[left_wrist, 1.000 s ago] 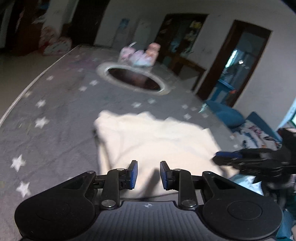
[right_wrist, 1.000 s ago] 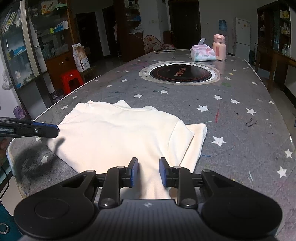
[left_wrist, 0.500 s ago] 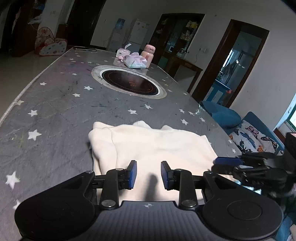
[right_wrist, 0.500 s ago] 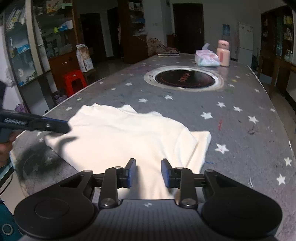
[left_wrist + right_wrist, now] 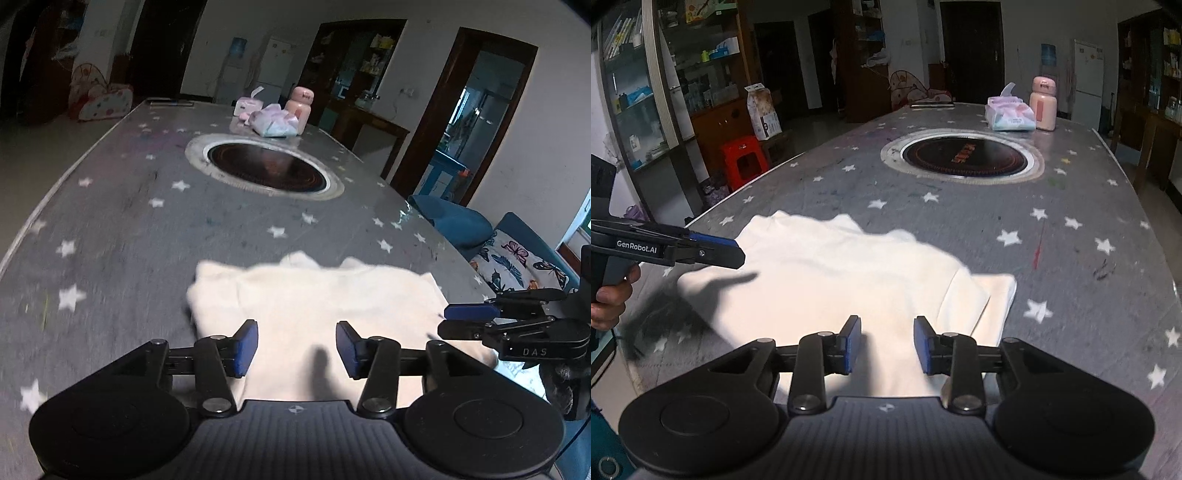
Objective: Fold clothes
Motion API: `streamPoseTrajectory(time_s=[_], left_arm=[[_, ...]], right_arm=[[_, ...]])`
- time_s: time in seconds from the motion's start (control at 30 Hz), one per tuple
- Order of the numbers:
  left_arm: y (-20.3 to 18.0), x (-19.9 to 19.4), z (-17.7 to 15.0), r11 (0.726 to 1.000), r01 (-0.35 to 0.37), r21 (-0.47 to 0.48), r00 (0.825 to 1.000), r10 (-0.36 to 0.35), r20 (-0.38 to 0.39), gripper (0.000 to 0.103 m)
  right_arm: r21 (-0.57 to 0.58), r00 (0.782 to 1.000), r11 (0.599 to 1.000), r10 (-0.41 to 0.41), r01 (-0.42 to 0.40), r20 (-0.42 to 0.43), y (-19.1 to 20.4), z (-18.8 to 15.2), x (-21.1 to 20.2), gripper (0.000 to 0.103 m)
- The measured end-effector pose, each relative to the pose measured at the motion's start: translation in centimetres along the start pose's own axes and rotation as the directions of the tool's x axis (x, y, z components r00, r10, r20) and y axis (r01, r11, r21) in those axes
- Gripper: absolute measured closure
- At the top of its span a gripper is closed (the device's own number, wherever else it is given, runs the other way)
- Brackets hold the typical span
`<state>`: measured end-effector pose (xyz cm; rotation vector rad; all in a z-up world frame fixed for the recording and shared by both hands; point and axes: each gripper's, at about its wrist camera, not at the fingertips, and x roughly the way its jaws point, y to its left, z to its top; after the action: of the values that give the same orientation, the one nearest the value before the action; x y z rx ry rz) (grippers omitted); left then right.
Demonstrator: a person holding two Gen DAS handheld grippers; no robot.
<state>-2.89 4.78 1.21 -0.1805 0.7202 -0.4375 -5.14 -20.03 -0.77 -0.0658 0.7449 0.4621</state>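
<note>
A cream shirt [image 5: 314,295] lies flat on the grey star-patterned table [image 5: 110,229], near its front edge. In the right wrist view the shirt [image 5: 831,280] has one sleeve [image 5: 979,299] lying at its right side. My left gripper [image 5: 297,347] hovers open over the shirt's near hem, nothing between its blue pads. My right gripper [image 5: 886,345] is open too, above the hem near the sleeve. Each view shows the other tool from the side: the right gripper [image 5: 448,320] at the shirt's right edge, the left gripper [image 5: 738,251] over the left edge, held by a hand [image 5: 609,299].
A round hotplate [image 5: 964,158] is set into the table's middle. Behind it stand a tissue pack [image 5: 1010,116] and a pink bottle [image 5: 1043,109]. A red stool [image 5: 744,160] and shelves are on the left, a blue sofa [image 5: 517,251] on the right.
Both grippers' jaws have opened wider, the left one more. The left wrist view has steadied and drawn back a little from the shirt. The shirt has not moved.
</note>
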Motion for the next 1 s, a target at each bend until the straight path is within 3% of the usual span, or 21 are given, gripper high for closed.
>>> streamPoseTrajectory(time_s=[0.33,0.77,1.0], left_arm=[[1.5,3.1,0.9,0.999,-0.052,0.004,0.998,0.052,-0.035,0.05],[1.8,3.2,1.2,0.999,-0.053,-0.01,0.998,0.053,-0.03,0.049],[1.3,2.5,1.4,0.998,-0.069,-0.012,0.997,0.069,-0.027,0.04]], right_arm=[[0.015,0.999,0.999,-0.032,0.032,0.005,-1.6,1.8,3.0,0.07],[0.01,0.998,0.998,-0.058,0.058,0.013,-1.9,2.1,3.7,0.07],[-0.009,0.999,0.999,-0.048,0.048,0.025,-0.8,2.0,3.2,0.059]])
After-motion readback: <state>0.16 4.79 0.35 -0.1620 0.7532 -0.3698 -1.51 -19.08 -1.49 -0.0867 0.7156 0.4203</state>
